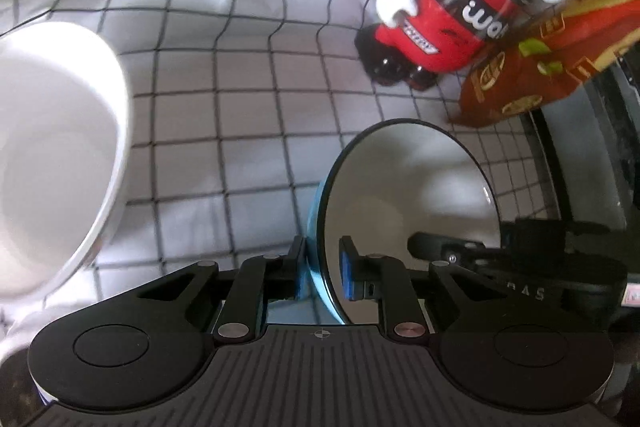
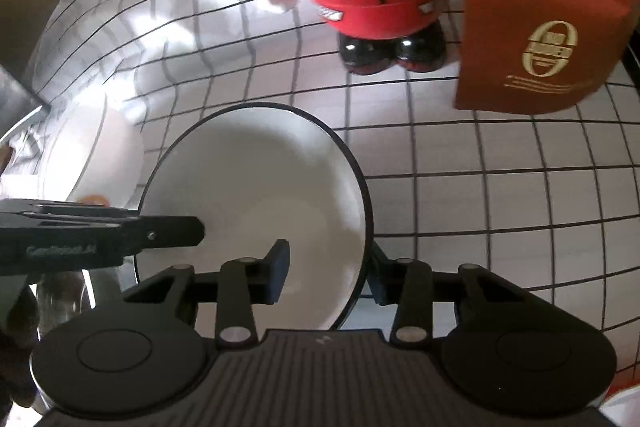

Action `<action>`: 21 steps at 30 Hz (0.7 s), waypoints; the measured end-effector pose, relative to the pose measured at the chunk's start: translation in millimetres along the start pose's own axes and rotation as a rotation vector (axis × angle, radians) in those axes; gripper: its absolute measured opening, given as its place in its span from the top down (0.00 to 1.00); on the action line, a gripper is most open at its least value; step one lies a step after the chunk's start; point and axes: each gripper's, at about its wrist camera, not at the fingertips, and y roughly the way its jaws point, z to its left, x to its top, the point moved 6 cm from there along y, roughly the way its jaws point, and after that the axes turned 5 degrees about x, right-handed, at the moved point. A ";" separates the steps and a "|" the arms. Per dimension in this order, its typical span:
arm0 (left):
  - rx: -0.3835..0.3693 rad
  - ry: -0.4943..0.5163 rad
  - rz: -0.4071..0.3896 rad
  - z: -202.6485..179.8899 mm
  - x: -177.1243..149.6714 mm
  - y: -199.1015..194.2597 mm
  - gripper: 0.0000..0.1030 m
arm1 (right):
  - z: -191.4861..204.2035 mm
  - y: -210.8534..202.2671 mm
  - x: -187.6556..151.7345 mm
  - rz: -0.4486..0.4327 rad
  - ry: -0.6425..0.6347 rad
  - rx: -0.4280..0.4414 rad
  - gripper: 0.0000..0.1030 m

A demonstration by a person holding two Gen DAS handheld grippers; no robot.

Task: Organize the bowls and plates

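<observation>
A bowl with a light blue outside, white inside and dark rim (image 1: 408,195) is held between both grippers above the checked cloth. My left gripper (image 1: 322,267) straddles its near rim, one pad outside and one inside, with a small gap at the inner pad. My right gripper (image 2: 328,275) straddles the opposite rim of the same bowl (image 2: 256,179), its jaws wide apart. A large white bowl (image 1: 52,155) sits at the left; it also shows in the right wrist view (image 2: 108,155).
A red, black and white robot-shaped toy bottle (image 1: 452,7) stands at the back on the white checked tablecloth (image 1: 248,99), next to a red-brown carton (image 2: 540,19). A dark appliance (image 1: 592,155) is at the right edge.
</observation>
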 end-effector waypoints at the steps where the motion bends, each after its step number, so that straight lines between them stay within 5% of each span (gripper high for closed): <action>1: 0.003 -0.010 0.005 2.6 -3.1 -1.9 0.81 | 1.8 -0.5 -1.6 0.003 -0.006 0.018 0.60; 11: 0.036 -0.038 0.007 -1.7 0.9 17.8 0.80 | -2.3 10.0 -5.1 0.037 0.059 0.083 0.60; 14: 0.029 -0.036 -0.010 -4.4 4.0 16.8 0.80 | 0.1 7.7 -4.3 0.013 0.054 0.040 0.61; 21: -0.032 0.004 -0.150 -32.7 -4.9 -64.7 0.78 | 20.6 -62.7 -9.8 -0.142 0.053 -0.009 0.60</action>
